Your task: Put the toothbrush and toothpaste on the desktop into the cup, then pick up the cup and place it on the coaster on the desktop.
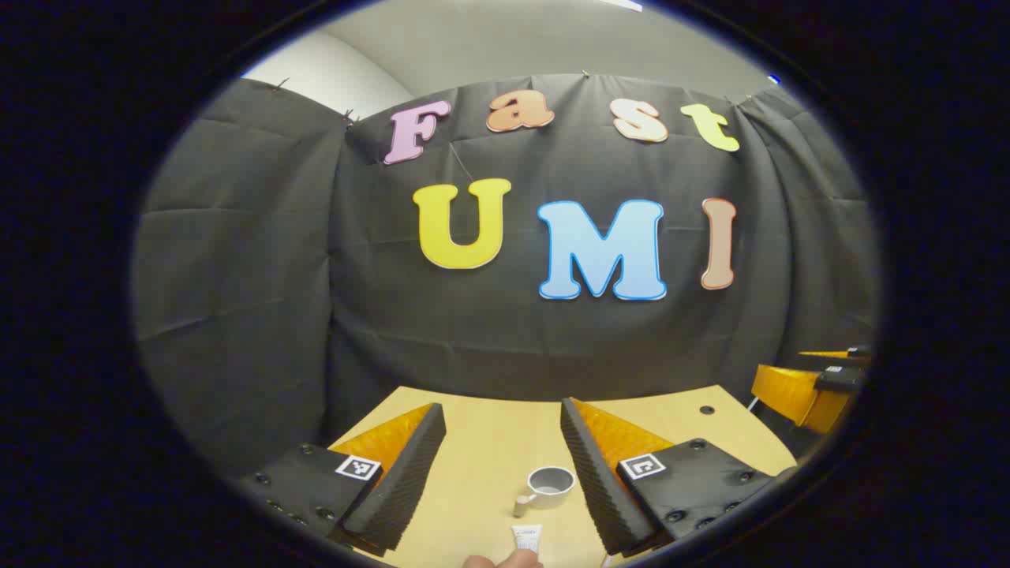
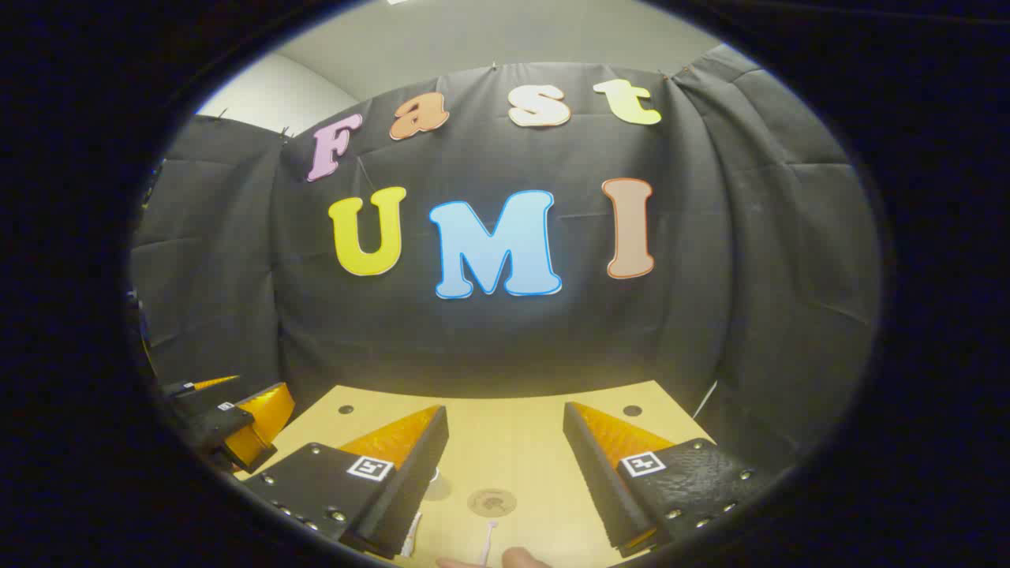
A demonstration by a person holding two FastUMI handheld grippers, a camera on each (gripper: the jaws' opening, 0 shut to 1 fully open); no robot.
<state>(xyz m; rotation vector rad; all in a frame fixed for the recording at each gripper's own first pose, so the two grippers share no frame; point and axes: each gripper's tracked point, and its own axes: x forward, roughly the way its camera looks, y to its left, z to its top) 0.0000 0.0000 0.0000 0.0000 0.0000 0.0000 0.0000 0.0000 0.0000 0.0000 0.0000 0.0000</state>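
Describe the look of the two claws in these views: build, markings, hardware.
Both match. The left claw has two wedge-shaped fingers with ribbed inner pads, each on a dark block fixed with screws and carrying a small square black-and-white tag. The right claw has the same wedges, blocks and tags. No cables or sleeves are visible.

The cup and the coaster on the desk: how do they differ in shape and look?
The cup stands tall, hollow and grey, with a side handle; the coaster lies flat, round and brownish. The cup holds nothing; the coaster bears nothing. Both rest on the desk.
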